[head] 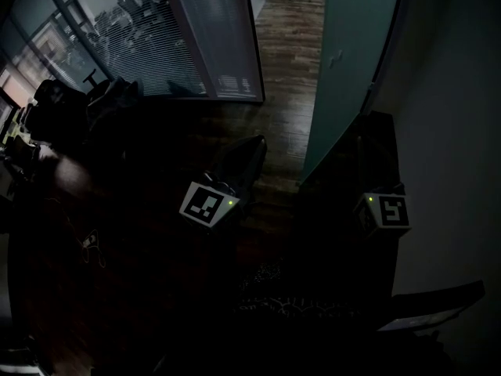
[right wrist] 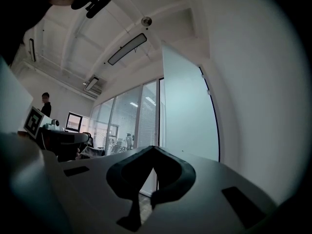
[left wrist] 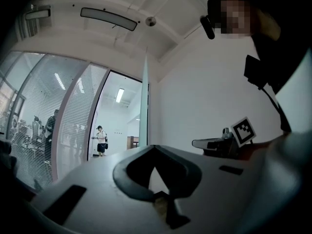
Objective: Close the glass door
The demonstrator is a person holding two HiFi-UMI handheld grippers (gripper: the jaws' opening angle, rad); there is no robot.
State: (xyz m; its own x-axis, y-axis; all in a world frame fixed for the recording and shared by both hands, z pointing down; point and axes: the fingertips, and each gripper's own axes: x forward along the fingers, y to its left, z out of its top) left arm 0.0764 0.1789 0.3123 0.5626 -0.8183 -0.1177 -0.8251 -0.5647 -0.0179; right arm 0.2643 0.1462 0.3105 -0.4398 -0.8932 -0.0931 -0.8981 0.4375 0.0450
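The glass door [head: 352, 53] is a tall frosted teal panel standing open, swung toward the white wall on the right. In the left gripper view the glass door [left wrist: 145, 106] shows edge-on; in the right gripper view the glass door [right wrist: 187, 116] fills the middle as a pale pane. My left gripper [head: 257, 143] points at the doorway, left of the door's lower edge, jaws closed and empty. My right gripper [head: 374, 143] is in the dark gap between door and wall, just behind the panel. Both the left gripper [left wrist: 155, 147] and the right gripper [right wrist: 155, 147] show their tips meeting, with nothing between them.
A glass partition with blinds [head: 196, 37] flanks the doorway on the left, with office chairs [head: 109, 100] before it. Wooden floor [head: 286, 45] runs out through the opening. A person [left wrist: 101, 140] stands far down the corridor. The white wall [head: 454, 131] is close on the right.
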